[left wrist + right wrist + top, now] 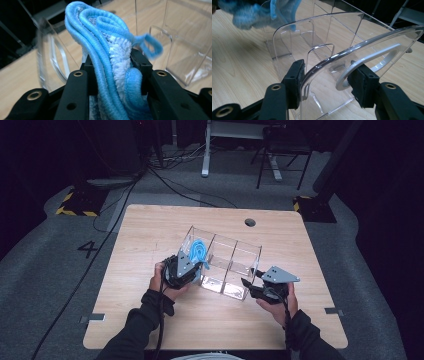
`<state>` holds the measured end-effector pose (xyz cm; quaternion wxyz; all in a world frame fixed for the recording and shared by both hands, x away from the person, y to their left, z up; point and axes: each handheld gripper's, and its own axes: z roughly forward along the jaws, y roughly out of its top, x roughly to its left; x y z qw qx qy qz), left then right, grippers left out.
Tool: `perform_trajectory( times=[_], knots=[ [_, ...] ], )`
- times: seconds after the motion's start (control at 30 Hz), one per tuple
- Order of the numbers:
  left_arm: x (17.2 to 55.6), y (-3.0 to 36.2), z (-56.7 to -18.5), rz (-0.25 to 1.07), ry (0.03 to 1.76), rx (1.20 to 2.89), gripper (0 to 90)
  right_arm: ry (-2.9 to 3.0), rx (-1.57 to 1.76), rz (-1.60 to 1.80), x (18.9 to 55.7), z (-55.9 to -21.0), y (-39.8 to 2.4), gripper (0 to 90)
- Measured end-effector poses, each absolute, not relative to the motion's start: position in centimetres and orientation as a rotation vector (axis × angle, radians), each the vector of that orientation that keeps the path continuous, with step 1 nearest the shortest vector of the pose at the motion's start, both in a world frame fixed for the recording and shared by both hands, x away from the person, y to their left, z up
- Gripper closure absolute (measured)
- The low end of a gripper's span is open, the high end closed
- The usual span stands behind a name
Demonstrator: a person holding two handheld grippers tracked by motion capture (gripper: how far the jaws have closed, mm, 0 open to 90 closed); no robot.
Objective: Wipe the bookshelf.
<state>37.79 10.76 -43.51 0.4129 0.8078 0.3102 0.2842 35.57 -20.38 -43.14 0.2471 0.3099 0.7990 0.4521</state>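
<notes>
Gripping a soft, floppy blue cloth (pixel 107 62) mid-fold, left tongs (pixel 192 265) hover beside the clear organiser (pixel 227 265) — right tongs (pixel 248 283) clamp its slippery, brittle end wall.

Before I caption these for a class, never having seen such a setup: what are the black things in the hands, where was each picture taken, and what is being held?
A person holds a black two-jaw tool in each hand at a light wooden table. One picture looks down from above; the other two come from cameras riding on the tools, looking along their jaws. On the table stands a clear plastic organiser with compartments. The left tool is clamped on a folded blue and white fluffy cloth, held over the organiser's left end. The right tool has its jaws on either side of the organiser's curved end wall; whether they press it I cannot tell.
</notes>
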Motion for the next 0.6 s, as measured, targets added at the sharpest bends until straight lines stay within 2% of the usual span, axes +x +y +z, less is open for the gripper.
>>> perform_trajectory(
  times=[0.4, 0.6],
  knots=[
    [39.0, 10.2, -48.1, 0.595, 0.852, 2.181, 65.0, 2.184, 0.839, 1.231, 35.6, -43.1, -20.4, 49.0],
    [39.0, 9.9, -48.0, 0.614, 0.827, 2.211, 65.0, 2.187, 0.839, 1.229, 35.5, -43.1, -20.4, 49.0]
  ],
)
